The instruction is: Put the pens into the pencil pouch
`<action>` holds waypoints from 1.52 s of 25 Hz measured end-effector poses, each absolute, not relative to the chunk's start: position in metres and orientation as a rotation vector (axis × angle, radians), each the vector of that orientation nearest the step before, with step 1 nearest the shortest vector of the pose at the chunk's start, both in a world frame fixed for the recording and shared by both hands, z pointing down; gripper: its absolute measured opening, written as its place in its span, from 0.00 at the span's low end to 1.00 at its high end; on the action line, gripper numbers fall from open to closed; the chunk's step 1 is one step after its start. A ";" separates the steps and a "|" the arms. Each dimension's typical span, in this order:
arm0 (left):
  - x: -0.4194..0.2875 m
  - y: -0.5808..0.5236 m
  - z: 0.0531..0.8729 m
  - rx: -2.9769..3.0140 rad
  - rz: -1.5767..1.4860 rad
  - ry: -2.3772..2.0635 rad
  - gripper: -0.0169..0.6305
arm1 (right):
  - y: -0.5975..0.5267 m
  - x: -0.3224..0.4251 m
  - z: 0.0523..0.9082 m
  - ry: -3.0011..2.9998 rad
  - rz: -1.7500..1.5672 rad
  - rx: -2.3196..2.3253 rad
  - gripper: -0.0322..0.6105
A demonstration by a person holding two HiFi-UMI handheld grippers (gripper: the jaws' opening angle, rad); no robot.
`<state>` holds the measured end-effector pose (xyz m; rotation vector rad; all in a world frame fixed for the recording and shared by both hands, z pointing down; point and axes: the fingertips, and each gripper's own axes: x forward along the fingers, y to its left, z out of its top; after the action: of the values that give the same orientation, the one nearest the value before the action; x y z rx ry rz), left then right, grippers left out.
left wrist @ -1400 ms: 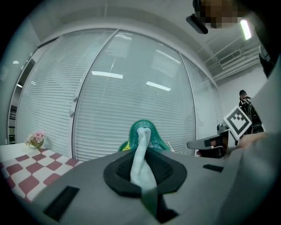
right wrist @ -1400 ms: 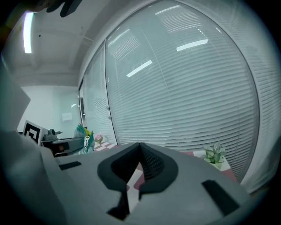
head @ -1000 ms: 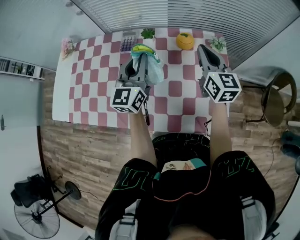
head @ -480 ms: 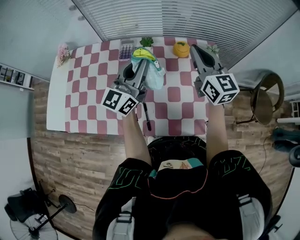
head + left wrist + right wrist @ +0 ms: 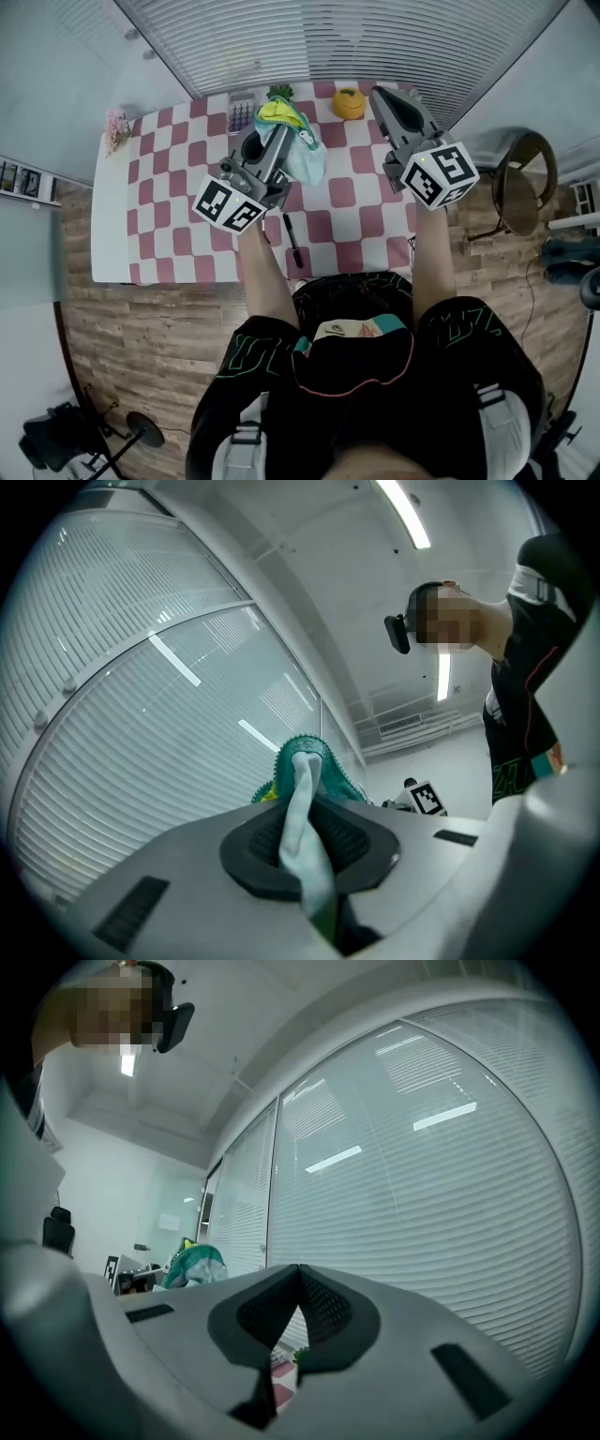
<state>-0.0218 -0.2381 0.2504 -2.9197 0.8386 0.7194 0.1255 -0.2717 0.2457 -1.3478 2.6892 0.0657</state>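
My left gripper (image 5: 275,136) is shut on the teal, green and yellow pencil pouch (image 5: 302,157) and holds it up above the red-and-white checked table (image 5: 178,216). In the left gripper view a fold of the pouch (image 5: 302,789) is pinched between the pads of the left gripper (image 5: 305,834), which tilts upward toward the blinds. A black pen (image 5: 292,240) lies on the table near its front edge, below the pouch. My right gripper (image 5: 386,97) is raised at the back right, shut with nothing in it. In the right gripper view the right gripper (image 5: 298,1286) shows its pads together, with the pouch (image 5: 194,1265) far off to the left.
Along the table's far edge stand a yellow-orange toy (image 5: 349,103), a small green plant (image 5: 278,93), a purple box (image 5: 241,115) and flowers (image 5: 116,127) at the left corner. A chair (image 5: 518,186) stands right of the table. Window blinds (image 5: 309,37) lie beyond it.
Both grippers have risen and tilted upward, the left one carrying the pouch higher off the table. The black pen has stayed where it lay.
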 end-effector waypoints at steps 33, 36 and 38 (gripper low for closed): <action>0.007 -0.178 0.277 -3.184 0.499 0.225 0.08 | -0.180 0.028 0.262 3.036 -0.101 -0.206 0.44; 0.014 -0.172 0.282 -3.211 0.435 0.146 0.08 | -0.174 0.021 0.269 3.064 -0.119 -0.143 0.44; 0.015 -0.172 0.286 -3.217 0.398 0.153 0.08 | -0.175 0.020 0.274 3.082 -0.138 -0.141 0.43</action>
<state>0.0149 -0.1718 0.2859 -3.2168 0.1529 0.3979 0.0197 -0.1746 0.2736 -0.1413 3.0816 -0.1382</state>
